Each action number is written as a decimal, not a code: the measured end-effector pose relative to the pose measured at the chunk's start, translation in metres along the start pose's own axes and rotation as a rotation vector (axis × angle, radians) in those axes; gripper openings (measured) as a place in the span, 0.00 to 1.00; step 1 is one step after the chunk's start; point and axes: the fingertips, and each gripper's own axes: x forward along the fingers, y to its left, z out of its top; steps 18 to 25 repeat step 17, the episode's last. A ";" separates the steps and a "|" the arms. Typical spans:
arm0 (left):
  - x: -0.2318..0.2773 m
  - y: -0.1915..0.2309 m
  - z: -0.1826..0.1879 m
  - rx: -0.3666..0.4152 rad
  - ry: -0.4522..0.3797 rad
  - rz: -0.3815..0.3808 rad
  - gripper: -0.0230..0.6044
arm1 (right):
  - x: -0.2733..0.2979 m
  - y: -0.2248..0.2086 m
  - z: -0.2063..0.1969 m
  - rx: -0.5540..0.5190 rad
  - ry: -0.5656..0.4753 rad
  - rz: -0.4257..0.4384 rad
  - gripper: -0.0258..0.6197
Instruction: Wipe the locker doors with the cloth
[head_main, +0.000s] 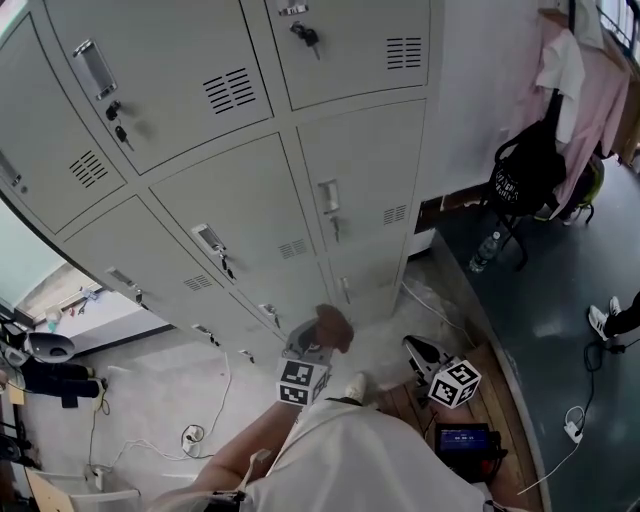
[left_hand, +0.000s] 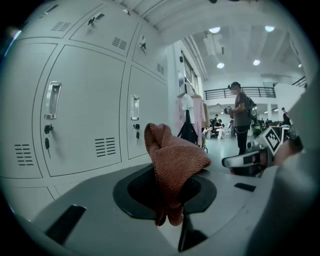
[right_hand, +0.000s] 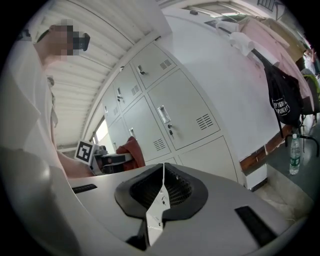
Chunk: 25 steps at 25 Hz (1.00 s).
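A bank of pale grey lockers (head_main: 240, 230) fills the left and middle of the head view. Each door has a louvred vent and a handle, and keys hang in several locks. The left gripper (head_main: 308, 352) is held low in front of the bottom doors, its jaws pinching a rust-red cloth (left_hand: 175, 160) that bunches up above them and hangs a little below. In the left gripper view the cloth looks short of the doors, though contact cannot be ruled out. The right gripper (right_hand: 162, 187) is just beside it to the right, its jaws pressed together with nothing between them, pointing towards the same lower lockers. A white wall (head_main: 480, 90) runs on from the right of the lockers, and against it pink and white clothes (head_main: 590, 90) hang above a black bag (head_main: 528, 170). A clear bottle (head_main: 483, 252) stands on the dark floor (head_main: 560, 300) near the bag. The ground at the locker base is paler, with a white cable (head_main: 225, 390) lying across it and brown boards (head_main: 490, 395) beneath the right gripper. In the left gripper view the room opens into a large hall with round ceiling lights (left_hand: 215, 30), where a person (left_hand: 241, 115) stands well apart from the lockers.
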 end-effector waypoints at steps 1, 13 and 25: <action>0.001 -0.003 -0.003 -0.003 0.004 -0.005 0.16 | 0.001 0.002 0.000 -0.001 -0.003 0.004 0.07; 0.020 -0.040 -0.003 0.028 0.024 -0.084 0.16 | -0.045 -0.010 -0.008 0.038 -0.060 -0.079 0.07; 0.031 -0.068 0.003 0.049 0.016 -0.140 0.16 | -0.060 -0.020 0.002 0.033 -0.086 -0.099 0.07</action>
